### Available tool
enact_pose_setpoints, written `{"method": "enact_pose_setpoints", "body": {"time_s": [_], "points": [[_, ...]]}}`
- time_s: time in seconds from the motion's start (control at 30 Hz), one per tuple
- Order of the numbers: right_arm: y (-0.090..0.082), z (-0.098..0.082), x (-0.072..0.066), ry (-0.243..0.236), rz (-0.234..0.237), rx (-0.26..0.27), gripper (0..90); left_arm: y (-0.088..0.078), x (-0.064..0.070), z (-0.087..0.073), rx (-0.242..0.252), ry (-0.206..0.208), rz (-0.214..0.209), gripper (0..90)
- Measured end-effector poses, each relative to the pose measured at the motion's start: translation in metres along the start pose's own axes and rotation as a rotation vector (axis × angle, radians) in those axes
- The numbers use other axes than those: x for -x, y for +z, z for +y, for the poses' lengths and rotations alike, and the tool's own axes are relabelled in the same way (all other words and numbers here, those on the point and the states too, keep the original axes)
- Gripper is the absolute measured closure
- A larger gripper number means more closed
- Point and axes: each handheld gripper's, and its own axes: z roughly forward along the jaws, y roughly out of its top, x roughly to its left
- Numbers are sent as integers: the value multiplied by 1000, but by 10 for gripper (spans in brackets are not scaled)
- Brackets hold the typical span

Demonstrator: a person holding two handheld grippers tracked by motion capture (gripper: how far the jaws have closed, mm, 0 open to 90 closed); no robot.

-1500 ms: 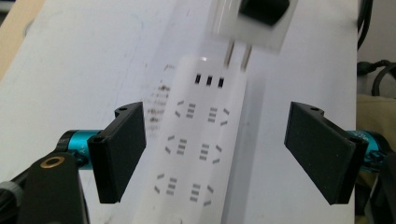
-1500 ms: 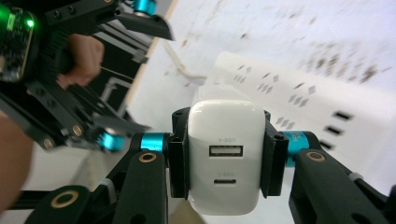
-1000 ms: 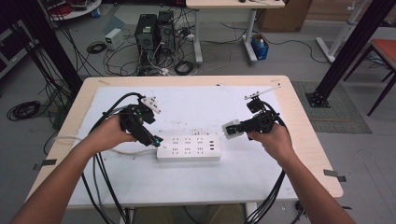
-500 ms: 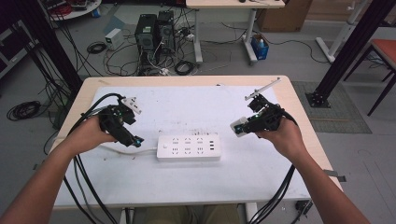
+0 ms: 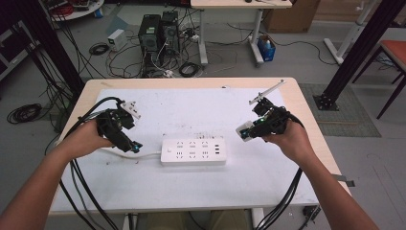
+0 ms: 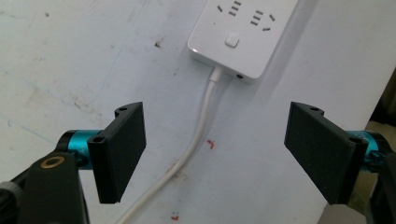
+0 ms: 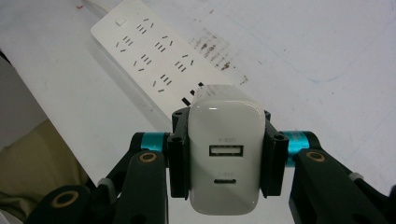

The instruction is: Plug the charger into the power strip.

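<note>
White tabletop (image 5: pixel 287 177): the power strip (image 5: pixel 193 152) lies lengthwise across it, just left of the right gripper (image 5: pixel 245 132), which clamps a charger (image 7: pixel 224 156); the left gripper (image 5: pixel 135 146) is open, empty, over the cord (image 6: pixel 198 135).

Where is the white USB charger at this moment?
The white USB charger is clamped between the jaws of the right gripper, held above the table at the right of the high view, just right of the power strip.
</note>
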Motion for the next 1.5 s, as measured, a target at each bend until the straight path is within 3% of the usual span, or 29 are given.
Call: {"method": "enact_pose_setpoints", "body": {"time_s": [0.23,0.4,0.5,0.57,0.6,0.7,0.73,0.93,1.23,1.5], "points": [[6,14,-5,-44,-9,-31,621,-3,-3,-4,-24,12,9,207],[10,30,-10,-171,18,-31,621,-6,-5,-8,-14,38,43,207],[17,39,-14,-229,26,-54,621,-4,-5,-11,-11,56,45,207],[20,42,-15,-239,26,-61,622,-3,-5,-12,-13,62,44,207],[30,49,-18,-280,30,-88,621,2,-6,-14,-20,57,31,207],[41,53,-20,-312,26,-125,621,7,-8,-16,-27,39,13,207],[55,58,-23,-360,19,-169,621,10,-9,-17,-35,31,4,207],[90,70,-31,-456,41,-259,622,19,-16,-21,-48,19,-17,207],[129,82,-44,-561,72,-350,622,18,-20,-16,-67,47,-17,207],[147,84,-47,-614,70,-394,622,19,-20,-13,-69,58,-18,207]]}}
